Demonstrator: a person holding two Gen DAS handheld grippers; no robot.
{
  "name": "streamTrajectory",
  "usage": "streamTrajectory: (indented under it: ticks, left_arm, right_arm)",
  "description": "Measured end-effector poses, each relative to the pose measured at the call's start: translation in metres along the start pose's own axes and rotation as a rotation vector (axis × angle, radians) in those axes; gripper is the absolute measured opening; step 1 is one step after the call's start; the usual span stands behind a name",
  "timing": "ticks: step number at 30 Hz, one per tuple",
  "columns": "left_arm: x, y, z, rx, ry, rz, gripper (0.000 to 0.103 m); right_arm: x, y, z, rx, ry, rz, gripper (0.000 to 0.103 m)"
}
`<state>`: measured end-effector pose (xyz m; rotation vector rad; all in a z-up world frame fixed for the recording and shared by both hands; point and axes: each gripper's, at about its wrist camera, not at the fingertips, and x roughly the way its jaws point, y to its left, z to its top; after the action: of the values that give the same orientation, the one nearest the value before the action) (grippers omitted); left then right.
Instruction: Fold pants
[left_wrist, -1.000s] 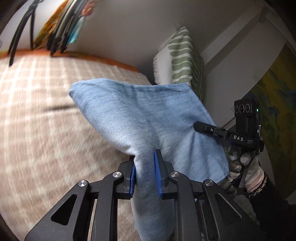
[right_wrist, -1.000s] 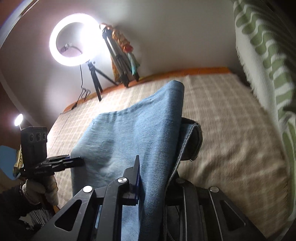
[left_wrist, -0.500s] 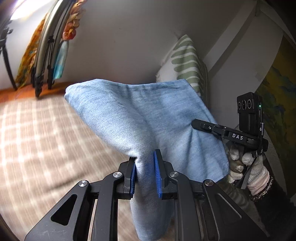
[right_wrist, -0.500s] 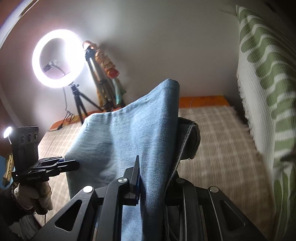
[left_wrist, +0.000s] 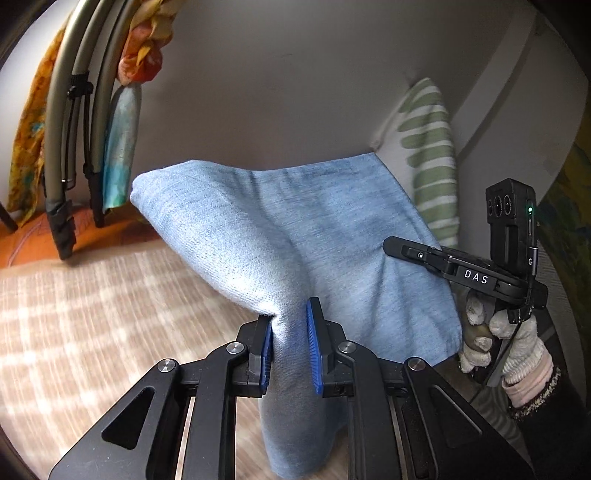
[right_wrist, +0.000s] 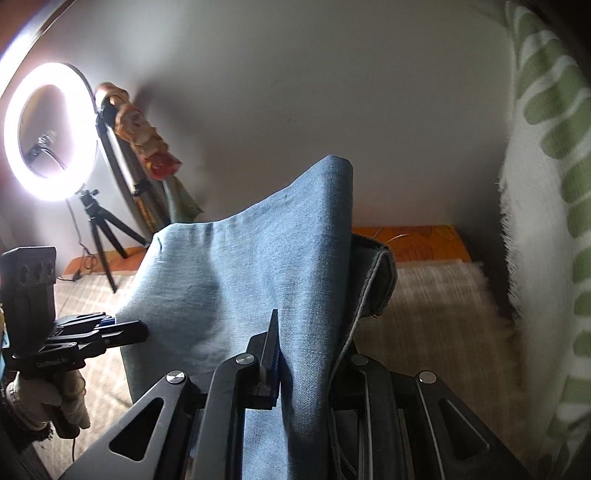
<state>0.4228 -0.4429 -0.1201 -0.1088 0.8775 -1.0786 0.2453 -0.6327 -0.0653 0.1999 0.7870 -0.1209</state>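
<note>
Light blue denim pants (left_wrist: 280, 236) hang folded and lifted off the bed, stretched between both grippers. My left gripper (left_wrist: 290, 347) is shut on one corner of the pants, the cloth pinched between its blue pads. My right gripper (right_wrist: 306, 354) is shut on the other corner; its right finger is hidden behind the cloth. The pants also show in the right wrist view (right_wrist: 236, 273). The right gripper shows in the left wrist view (left_wrist: 406, 249), gripping the cloth's right edge. The left gripper shows in the right wrist view (right_wrist: 122, 330) at the cloth's left edge.
A beige checked blanket (left_wrist: 92, 314) covers the bed below. A green-striped white pillow (left_wrist: 428, 158) stands at the right against the wall, also in the right wrist view (right_wrist: 546, 221). A lit ring light on a tripod (right_wrist: 48, 133) and folded stands with scarves (left_wrist: 92, 110) stand at the far edge.
Both grippers have risen with the pants and tilted upward; the bed shows lower in both views and more wall is seen. Both grips are unchanged.
</note>
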Motion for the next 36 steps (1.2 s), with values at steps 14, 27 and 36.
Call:
streamTrajectory:
  ticks: [14, 27, 36]
  left_arm:
    - [0.032, 0.017, 0.004, 0.016, 0.058, 0.101, 0.015]
    - [0.013, -0.004, 0.008, 0.058, 0.080, 0.242, 0.029]
    - [-0.047, -0.038, 0.004, 0.125, -0.029, 0.260, 0.062]
  right_arm:
    - [0.057, -0.020, 0.004, -0.010, 0.096, -0.059, 0.015]
    - [0.040, -0.025, -0.007, 0.035, 0.064, -0.229, 0.068]
    - [-0.022, -0.005, -0.020, 0.006, -0.008, -0.234, 0.076]
